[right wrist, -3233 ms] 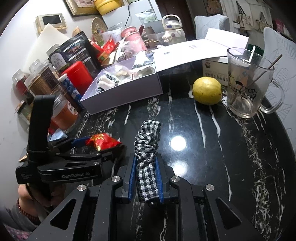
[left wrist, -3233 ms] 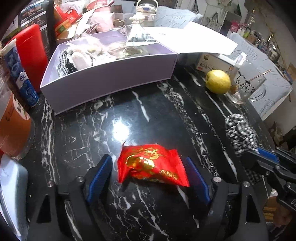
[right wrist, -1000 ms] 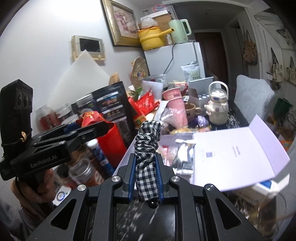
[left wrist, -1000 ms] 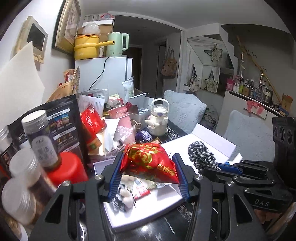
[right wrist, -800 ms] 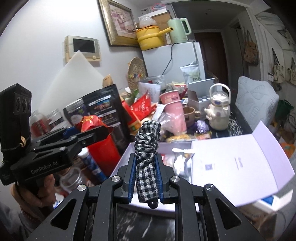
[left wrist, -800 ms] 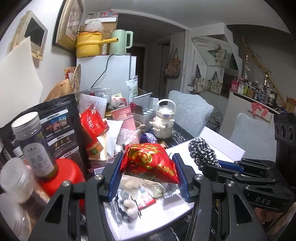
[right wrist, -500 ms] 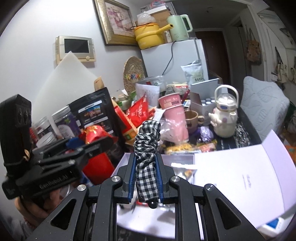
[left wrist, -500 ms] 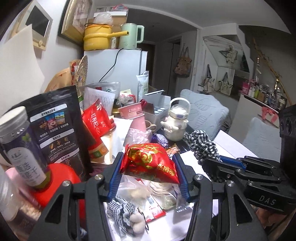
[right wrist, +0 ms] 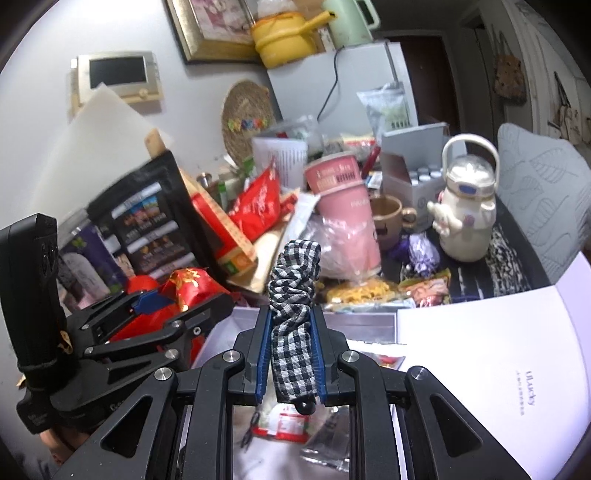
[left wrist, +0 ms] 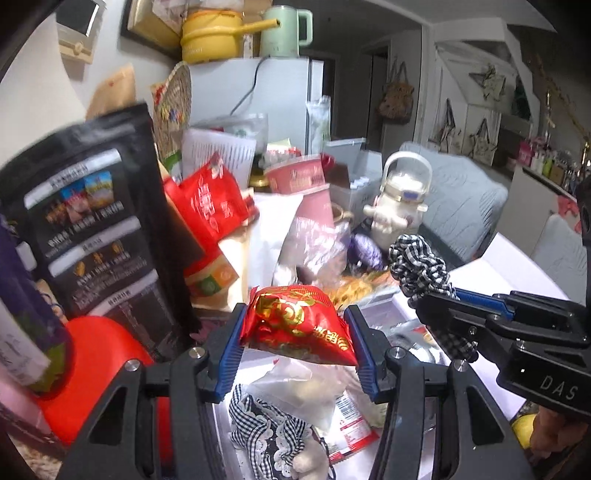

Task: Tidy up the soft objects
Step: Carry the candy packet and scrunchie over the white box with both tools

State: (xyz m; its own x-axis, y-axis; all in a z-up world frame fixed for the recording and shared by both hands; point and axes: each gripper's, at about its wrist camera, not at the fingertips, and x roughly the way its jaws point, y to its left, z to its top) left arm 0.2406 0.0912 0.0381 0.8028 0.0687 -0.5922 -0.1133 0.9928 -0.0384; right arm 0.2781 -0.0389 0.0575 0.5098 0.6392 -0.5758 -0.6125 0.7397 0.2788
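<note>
Red foil is what your left gripper [left wrist: 297, 332] is clamping: one snack packet [left wrist: 299, 325], pinched between the two blue pads and held in the air above the open white box [left wrist: 400, 321]. Your right gripper [right wrist: 291, 345] is closed on one black-and-white checked scrunchie [right wrist: 293, 295], which stands upright between its pads, its top poking well past the fingertips (the left view shows the same scrunchie [left wrist: 421, 266] from the side). Both grippers sit side by side over the box, left one nearer the red canister [left wrist: 107, 354].

Inside the box, beneath your left gripper, you can count one checked cloth item with lace trim [left wrist: 269, 432], one clear bag of pale contents [left wrist: 303, 387] and one packet with a red-and-white label [left wrist: 349, 417]; anything further in is blurred. The box's single lid [right wrist: 487, 354] lies flapped open to the right.

Behind the box the clutter holds one black pouch [right wrist: 151, 221], one pink cup [right wrist: 345, 206], one brown mug [right wrist: 388, 221] and one white robot-shaped kettle [right wrist: 465, 210]. On the fridge [right wrist: 332, 77] stand one yellow pot [right wrist: 284, 37] and one green kettle [right wrist: 351, 22]. One lemon [left wrist: 524, 428] peeks out at the lower right of the left view.
</note>
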